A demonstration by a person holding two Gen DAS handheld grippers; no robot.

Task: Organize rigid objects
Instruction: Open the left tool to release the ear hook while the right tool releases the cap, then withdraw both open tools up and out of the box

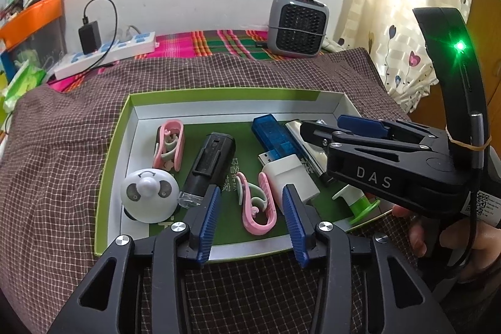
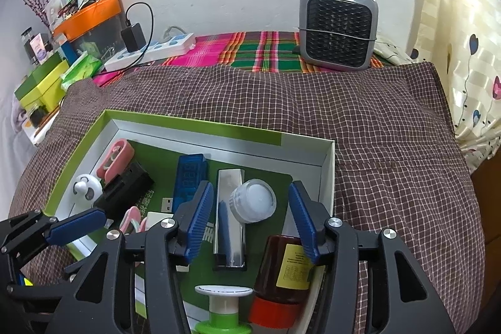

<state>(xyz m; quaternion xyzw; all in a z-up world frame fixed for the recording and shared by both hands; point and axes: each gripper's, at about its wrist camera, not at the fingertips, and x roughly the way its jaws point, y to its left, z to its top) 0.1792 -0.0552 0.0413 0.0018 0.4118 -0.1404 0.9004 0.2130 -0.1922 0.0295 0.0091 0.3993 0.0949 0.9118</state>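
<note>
Both grippers spread, pinching nothing: left gripper [image 1: 252,223] over green box [image 1: 109,165]; right gripper [image 2: 252,223] lettered "DAS".

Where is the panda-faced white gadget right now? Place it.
The panda-faced white gadget sits in the near-left corner of the green tray in the left wrist view, beside the black device, below a pink clip.

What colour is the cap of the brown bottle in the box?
Red-orange; the brown bottle's cap shows best in the right wrist view.
</note>
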